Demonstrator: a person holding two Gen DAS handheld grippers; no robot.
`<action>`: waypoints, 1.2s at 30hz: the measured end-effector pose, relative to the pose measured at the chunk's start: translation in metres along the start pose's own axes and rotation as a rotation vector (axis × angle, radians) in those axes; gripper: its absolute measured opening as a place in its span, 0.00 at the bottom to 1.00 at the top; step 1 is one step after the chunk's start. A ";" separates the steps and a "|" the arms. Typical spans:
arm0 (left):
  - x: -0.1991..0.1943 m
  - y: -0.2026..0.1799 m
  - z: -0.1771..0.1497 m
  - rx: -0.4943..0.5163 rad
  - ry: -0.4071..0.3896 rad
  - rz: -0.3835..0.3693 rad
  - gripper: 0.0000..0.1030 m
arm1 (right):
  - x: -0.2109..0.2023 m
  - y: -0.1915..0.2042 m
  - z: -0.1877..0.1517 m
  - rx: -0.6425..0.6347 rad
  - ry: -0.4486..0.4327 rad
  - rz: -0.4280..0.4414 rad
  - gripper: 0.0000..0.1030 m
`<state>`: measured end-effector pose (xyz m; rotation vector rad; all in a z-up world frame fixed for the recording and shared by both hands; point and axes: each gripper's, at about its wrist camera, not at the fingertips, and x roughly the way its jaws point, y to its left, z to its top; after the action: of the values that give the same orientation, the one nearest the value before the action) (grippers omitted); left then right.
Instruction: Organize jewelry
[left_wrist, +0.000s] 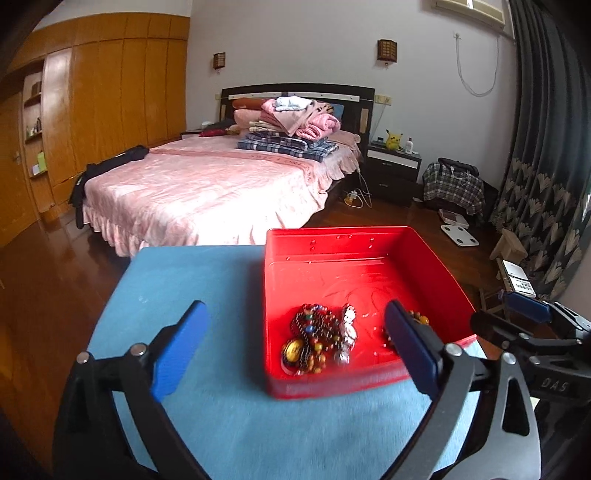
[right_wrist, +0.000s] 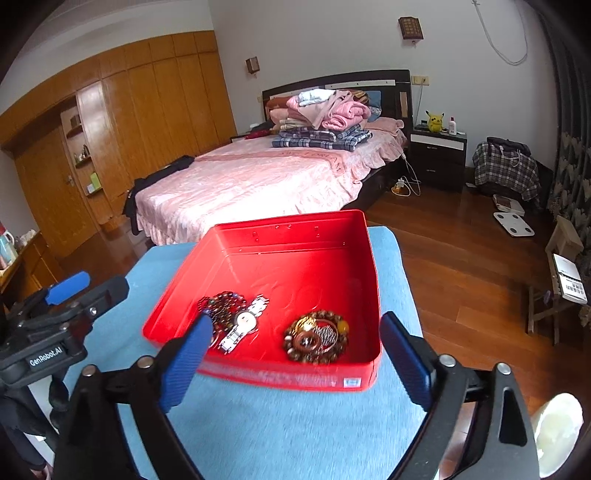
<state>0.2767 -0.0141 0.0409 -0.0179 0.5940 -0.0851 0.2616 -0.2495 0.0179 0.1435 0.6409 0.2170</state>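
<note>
A red box (left_wrist: 369, 258) (right_wrist: 295, 376) stands on a blue-covered table (left_wrist: 207, 280) (right_wrist: 295, 428). In it lie a dark multicoloured bead necklace (left_wrist: 312, 341) (right_wrist: 223, 310), a silver watch (left_wrist: 347, 332) (right_wrist: 245, 323) and a coil of brown bead bracelets (right_wrist: 317, 338), partly hidden behind my finger in the left wrist view (left_wrist: 419, 317). My left gripper (left_wrist: 295, 349) is open and empty, just short of the box's near wall. My right gripper (right_wrist: 295, 354) is open and empty above that wall. The right gripper also shows at the right edge of the left wrist view (left_wrist: 528, 325).
A bed with a pink cover (left_wrist: 207, 192) (right_wrist: 251, 177) and folded clothes stands behind the table. A dark nightstand (right_wrist: 437, 155), a plaid bag (right_wrist: 506, 170), a white scale (right_wrist: 513, 223) and a wooden stool (right_wrist: 550, 295) stand on the wooden floor at right. A wooden wardrobe (left_wrist: 92, 99) lines the left wall.
</note>
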 end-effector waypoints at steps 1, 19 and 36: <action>-0.006 0.001 -0.002 -0.005 -0.003 0.006 0.92 | -0.006 0.001 -0.002 0.003 -0.005 0.002 0.93; -0.095 -0.008 -0.015 0.002 -0.074 0.038 0.95 | -0.079 0.012 -0.017 0.007 -0.029 0.040 0.94; -0.145 -0.011 -0.017 0.016 -0.136 0.048 0.95 | -0.130 0.025 -0.016 -0.023 -0.108 0.062 0.94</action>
<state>0.1465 -0.0127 0.1088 0.0062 0.4580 -0.0420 0.1468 -0.2563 0.0843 0.1521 0.5265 0.2743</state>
